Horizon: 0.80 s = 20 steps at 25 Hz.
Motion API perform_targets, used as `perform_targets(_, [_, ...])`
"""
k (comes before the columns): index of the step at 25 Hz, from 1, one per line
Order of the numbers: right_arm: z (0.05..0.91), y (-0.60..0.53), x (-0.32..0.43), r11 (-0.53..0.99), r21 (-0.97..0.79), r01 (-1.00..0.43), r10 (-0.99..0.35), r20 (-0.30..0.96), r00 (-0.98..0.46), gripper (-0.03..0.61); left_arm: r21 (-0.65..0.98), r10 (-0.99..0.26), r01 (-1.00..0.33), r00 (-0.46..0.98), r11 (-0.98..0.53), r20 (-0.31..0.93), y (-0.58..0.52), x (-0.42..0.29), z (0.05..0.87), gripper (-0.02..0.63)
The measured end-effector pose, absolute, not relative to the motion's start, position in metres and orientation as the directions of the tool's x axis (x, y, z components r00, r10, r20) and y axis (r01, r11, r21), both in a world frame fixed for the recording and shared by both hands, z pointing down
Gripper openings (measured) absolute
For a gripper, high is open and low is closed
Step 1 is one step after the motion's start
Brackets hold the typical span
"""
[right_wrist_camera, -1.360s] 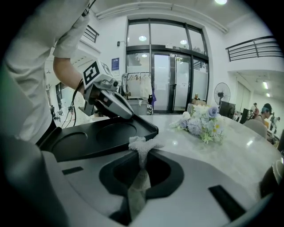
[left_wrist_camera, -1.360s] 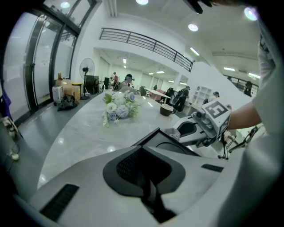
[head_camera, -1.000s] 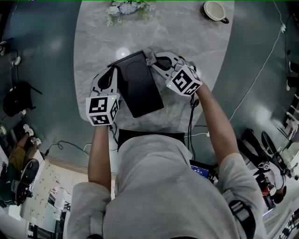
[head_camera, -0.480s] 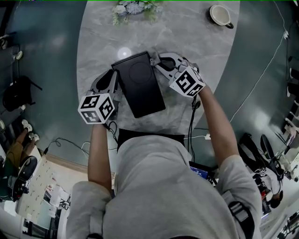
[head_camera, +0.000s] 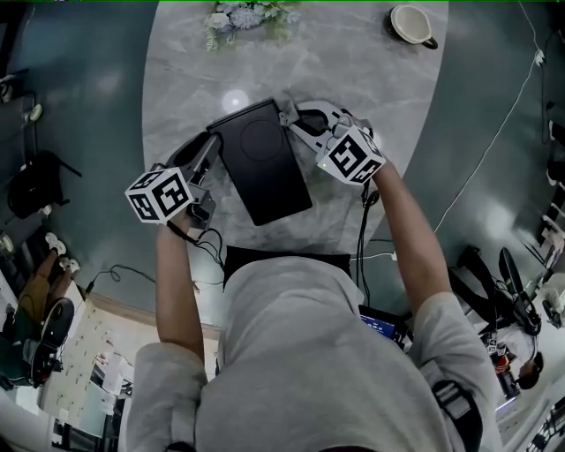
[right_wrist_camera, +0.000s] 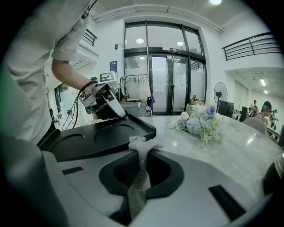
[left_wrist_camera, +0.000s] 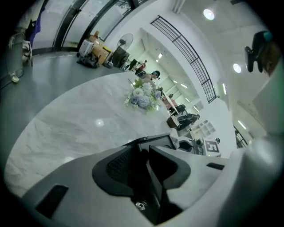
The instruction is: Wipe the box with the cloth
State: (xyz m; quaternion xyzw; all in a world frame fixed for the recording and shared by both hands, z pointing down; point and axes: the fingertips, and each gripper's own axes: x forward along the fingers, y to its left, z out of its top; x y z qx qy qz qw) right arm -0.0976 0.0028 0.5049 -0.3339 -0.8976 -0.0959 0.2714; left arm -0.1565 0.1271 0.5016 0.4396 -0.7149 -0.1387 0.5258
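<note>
A black box [head_camera: 265, 168] with round recesses in its top lies on the marble table [head_camera: 353, 71]. My left gripper [head_camera: 207, 147] is at the box's left edge and its jaws are opening. In the left gripper view the box's thin edge [left_wrist_camera: 153, 141] runs between the left gripper's [left_wrist_camera: 144, 153] pads, and they do not press on it. At the box's far right corner, my right gripper [head_camera: 291, 115] is shut on a pale cloth [right_wrist_camera: 142, 144]. The cloth's end sticks out past the jaws of the right gripper [right_wrist_camera: 142, 157] and lies against the box [right_wrist_camera: 97, 137].
A bunch of pale flowers [head_camera: 243, 16] lies at the table's far edge, with a cup [head_camera: 410, 22] at the far right. Cables trail over the floor to the right of the table. The table's near edge is just behind the box.
The left gripper has rolled, shifted left and sunk a little, and its jaws have come apart at the box's left edge. The right gripper and the cloth have stayed put.
</note>
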Motion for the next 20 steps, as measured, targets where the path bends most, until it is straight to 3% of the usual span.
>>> perform_targets(6, [0.504,0.004,-0.098,0.768,-0.003,0.640,0.537,0.548,-0.642,0.044,0.678,-0.782,-0.482,-0.021,0.554,0.623,0.124,-0.158,0.502,0.121])
perform_targets(14, [0.501,0.000,-0.099,0.794,-0.005,0.608,0.512,0.544,-0.665,0.044,0.643,-0.783,-0.590,0.030,0.488,0.622,0.115,-0.164,0.498,0.121])
perform_targets(20, [0.506,-0.025,-0.084,0.859,-0.041,0.511,0.447,0.547,-0.707,0.044,0.643,-0.760,-0.689,0.205,0.335,0.616,0.072,-0.170,0.505,0.121])
